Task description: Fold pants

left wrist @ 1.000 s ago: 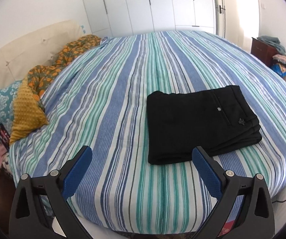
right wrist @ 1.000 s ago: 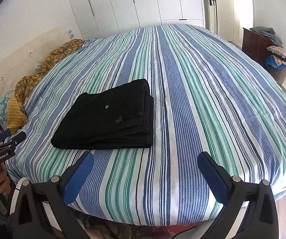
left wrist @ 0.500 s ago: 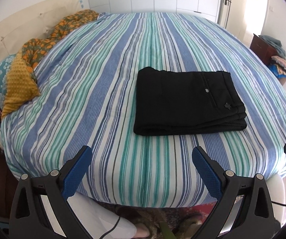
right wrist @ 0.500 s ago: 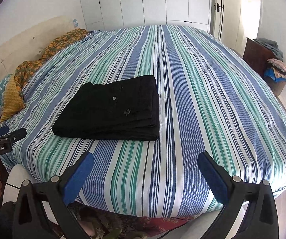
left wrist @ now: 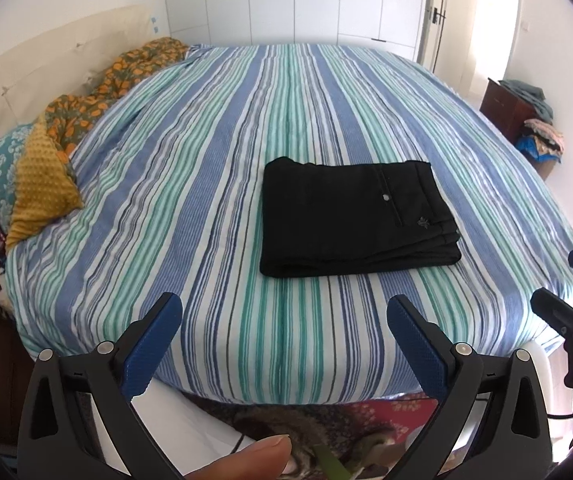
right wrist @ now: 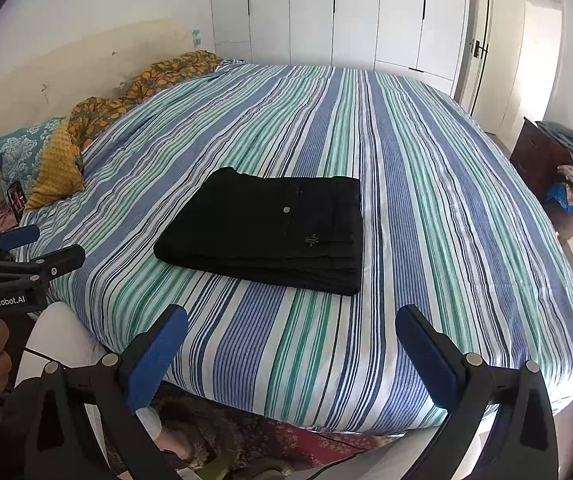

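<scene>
Black folded pants [left wrist: 356, 216] lie on the striped bed [left wrist: 214, 184] — left claw [left wrist: 284, 322] spread wide, empty, near its edge.

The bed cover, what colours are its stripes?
Blue, green and white stripes on the bed cover, clearest in the right wrist view.

left wrist: off bed [left wrist: 214, 200] foot, facing headboard-side | right wrist: same, further right | shared: bed, pants [left wrist: 354, 216]

We read one clear text: "GenRobot.AI" in white letters on the black body of the left gripper [right wrist: 26, 248], at the left edge of the right wrist view. Nothing else is readable to us.
</scene>
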`<action>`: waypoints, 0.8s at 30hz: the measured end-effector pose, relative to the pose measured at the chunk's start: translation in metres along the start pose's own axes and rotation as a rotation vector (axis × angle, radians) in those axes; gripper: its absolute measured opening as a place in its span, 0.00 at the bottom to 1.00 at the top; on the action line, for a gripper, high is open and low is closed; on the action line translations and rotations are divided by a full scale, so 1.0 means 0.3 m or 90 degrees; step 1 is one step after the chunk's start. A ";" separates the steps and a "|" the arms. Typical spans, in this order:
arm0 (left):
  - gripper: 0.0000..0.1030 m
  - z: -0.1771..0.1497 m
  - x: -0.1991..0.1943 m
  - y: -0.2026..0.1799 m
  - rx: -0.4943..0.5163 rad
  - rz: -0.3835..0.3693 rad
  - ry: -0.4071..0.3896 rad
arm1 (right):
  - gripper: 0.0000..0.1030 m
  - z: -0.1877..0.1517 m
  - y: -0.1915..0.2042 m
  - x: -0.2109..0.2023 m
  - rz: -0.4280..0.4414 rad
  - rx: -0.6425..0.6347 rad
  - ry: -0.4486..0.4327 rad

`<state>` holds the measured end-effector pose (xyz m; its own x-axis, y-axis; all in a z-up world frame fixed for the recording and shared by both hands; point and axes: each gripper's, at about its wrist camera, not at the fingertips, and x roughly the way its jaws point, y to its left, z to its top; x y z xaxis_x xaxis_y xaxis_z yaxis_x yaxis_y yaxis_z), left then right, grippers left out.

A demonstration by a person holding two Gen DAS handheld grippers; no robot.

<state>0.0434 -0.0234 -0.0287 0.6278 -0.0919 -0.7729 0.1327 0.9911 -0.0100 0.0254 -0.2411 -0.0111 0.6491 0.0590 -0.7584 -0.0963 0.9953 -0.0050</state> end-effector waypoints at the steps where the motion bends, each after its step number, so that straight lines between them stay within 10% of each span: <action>1: 0.99 0.003 -0.004 0.000 -0.003 -0.001 -0.001 | 1.00 0.004 0.002 -0.005 0.000 0.000 -0.002; 24: 0.99 0.013 -0.032 -0.007 -0.002 0.013 0.012 | 1.00 0.018 0.005 -0.061 -0.017 0.008 -0.002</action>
<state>0.0402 -0.0249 -0.0188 0.6154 -0.0692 -0.7852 0.1167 0.9932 0.0039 0.0176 -0.2404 0.0062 0.6534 0.0329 -0.7563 -0.0694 0.9975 -0.0166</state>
